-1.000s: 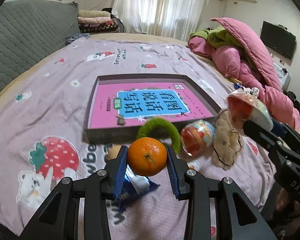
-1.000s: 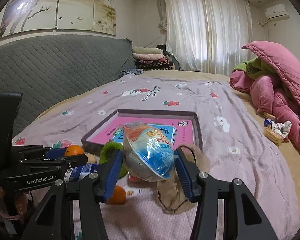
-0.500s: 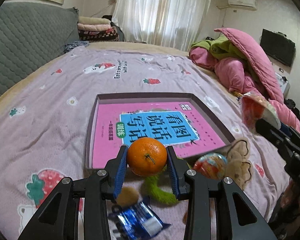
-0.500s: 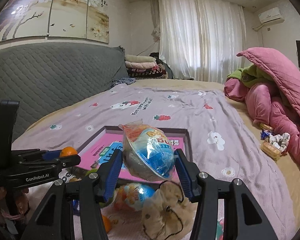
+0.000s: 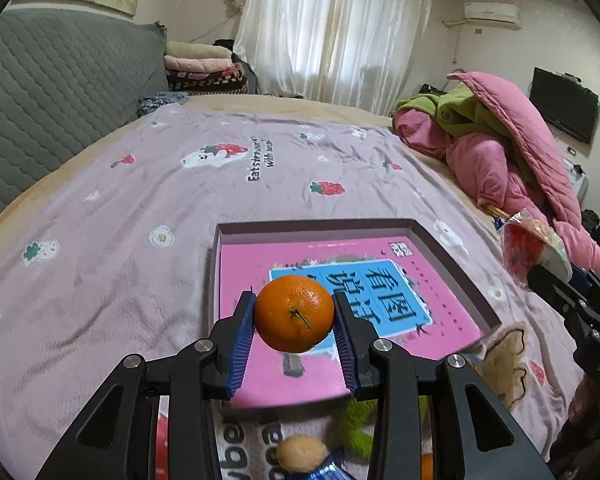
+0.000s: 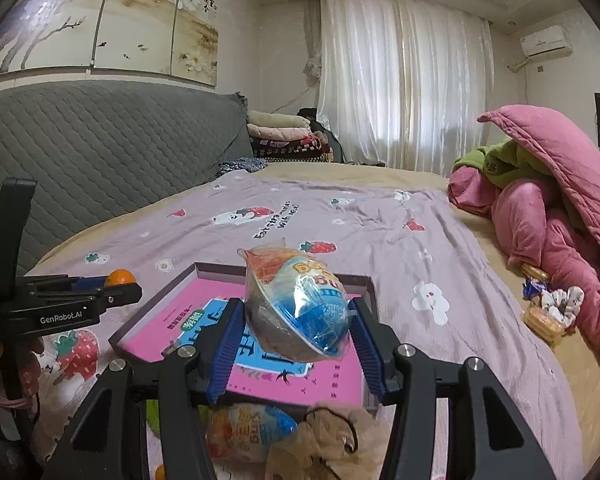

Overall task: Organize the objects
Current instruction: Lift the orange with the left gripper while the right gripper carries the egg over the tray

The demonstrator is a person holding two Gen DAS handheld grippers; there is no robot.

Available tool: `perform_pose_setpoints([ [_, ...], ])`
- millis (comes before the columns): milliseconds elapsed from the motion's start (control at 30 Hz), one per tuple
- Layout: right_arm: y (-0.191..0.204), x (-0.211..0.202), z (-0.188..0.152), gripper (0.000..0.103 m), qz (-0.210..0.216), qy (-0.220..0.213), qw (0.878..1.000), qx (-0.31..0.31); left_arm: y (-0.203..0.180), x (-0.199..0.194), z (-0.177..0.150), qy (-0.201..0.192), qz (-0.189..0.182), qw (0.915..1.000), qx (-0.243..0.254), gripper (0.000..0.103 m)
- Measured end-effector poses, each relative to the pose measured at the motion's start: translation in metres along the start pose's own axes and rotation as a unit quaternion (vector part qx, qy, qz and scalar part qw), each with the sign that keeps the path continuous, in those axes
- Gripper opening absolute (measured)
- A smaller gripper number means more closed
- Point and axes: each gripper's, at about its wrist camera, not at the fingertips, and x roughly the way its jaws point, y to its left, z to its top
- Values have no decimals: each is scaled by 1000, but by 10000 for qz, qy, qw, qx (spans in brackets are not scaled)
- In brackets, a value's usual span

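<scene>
My left gripper (image 5: 294, 316) is shut on an orange (image 5: 294, 313) and holds it above the near left part of a shallow box (image 5: 316, 226) lined with a pink book cover. My right gripper (image 6: 296, 328) is shut on a wrapped snack egg (image 6: 296, 306) and holds it above the same box (image 6: 364, 282). The right gripper also shows at the right edge of the left wrist view (image 5: 540, 258). The left gripper shows at the left of the right wrist view (image 6: 118, 286).
On the purple bedspread in front of the box lie a second wrapped egg (image 6: 250, 432), a beige scrunchie (image 6: 332, 440), a green fuzzy ring (image 5: 354, 426), a small brown ball (image 5: 300, 454) and a blue wrapper (image 5: 328, 470). Pink bedding (image 6: 556, 216) is piled at the right. Snacks (image 6: 548, 308) lie beside it.
Both grippers have risen and moved forward over the box, each still holding its object. The loose items now sit lower in both views.
</scene>
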Motion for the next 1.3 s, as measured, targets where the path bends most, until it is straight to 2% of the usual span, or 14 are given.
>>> perform_pose_setpoints([
  [267,1,9,17,54,36,-161,9998,-127,4,11,20,-191,66,9998,84,39],
  [567,-7,19,25,54,-16,-214,9996,-176,3,35,22,-75,136,9998,134,39],
  [1300,-21,72,-21,54,-39,814,9966,-75,3,74,-4,361,221,9990,118,39],
])
